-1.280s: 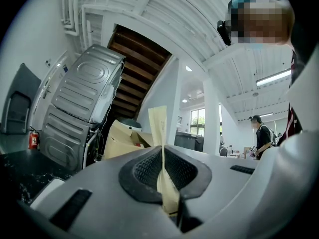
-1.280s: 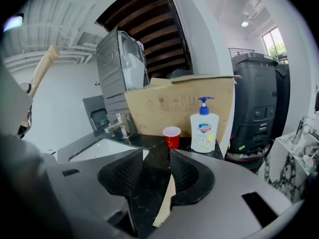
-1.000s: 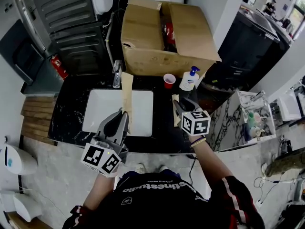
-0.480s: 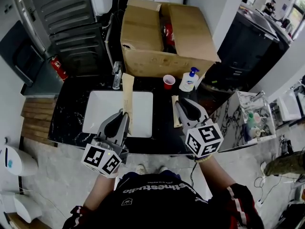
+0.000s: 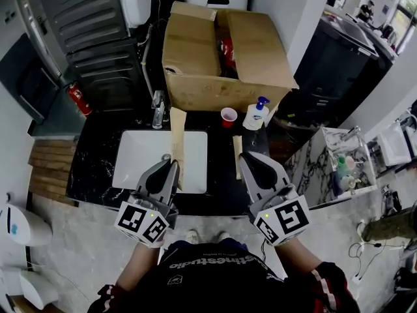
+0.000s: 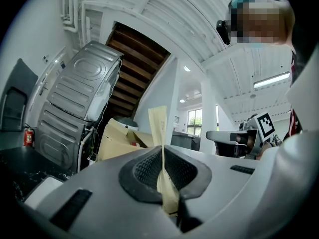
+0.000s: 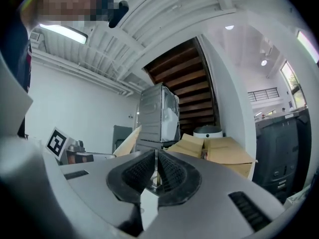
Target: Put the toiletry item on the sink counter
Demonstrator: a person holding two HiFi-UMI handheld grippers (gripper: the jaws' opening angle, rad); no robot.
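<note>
Head view, left grip: the left gripper [image 5: 171, 164] pinches the near end of a long, flat, tan paper-sleeved toiletry strip [image 5: 176, 132].
Head view, long axis: the strip runs straight on from the jaws, away from the person toward the metal tap [image 5: 158, 109]. It hangs above the white rectangular basin [image 5: 140, 155], not above the stone.
Head view, way to go: a bare part of the black marbled sink counter [image 5: 221, 168] lies just to the right of the basin. I judge that a short sideways carry would bring the strip over it. The left hand, which holds the strip, is the one placed to do it.
Head view, right side: the right gripper [image 5: 246, 159] hovers above the counter. A second tan strip [image 5: 236, 145] lies flat there just beside its tips, roughly parallel to the held one.
Left gripper view, jaws: the ribbed pads are closed on the strip [image 6: 159, 126]. It stands edge-on between them, thin and slightly creased, and reaches well beyond the tips.
Right gripper view, jaws: they have just been closing and are now pressed together, with nothing showing between them. The held strip [image 7: 127, 141] shows off to the left.
</note>
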